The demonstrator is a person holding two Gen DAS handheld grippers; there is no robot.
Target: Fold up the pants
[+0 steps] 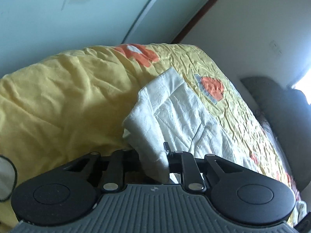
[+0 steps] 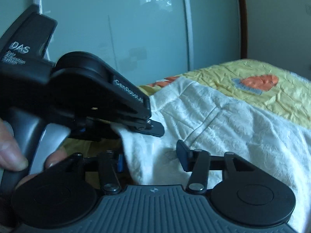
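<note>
The white pants point(image 1: 182, 116) lie on a yellow quilt point(image 1: 58, 97), stretched away across the bed; they also show in the right wrist view point(image 2: 223, 120). My left gripper point(image 1: 153, 155) is shut on the near edge of the pants and lifts it off the quilt; it shows from the side in the right wrist view point(image 2: 153, 128), clamped on the cloth. My right gripper point(image 2: 151, 159) is open, its jaws on either side of a hanging fold of the pants just below the left gripper. The left finger is partly hidden by the cloth.
The quilt point(image 2: 262, 73) carries orange and grey patches point(image 2: 258, 81). A pale wardrobe door point(image 2: 116, 29) stands behind the bed. A dark wooden frame point(image 1: 204, 9) and a wall lie to the right. A dark shape point(image 1: 276, 106) sits past the bed's right edge.
</note>
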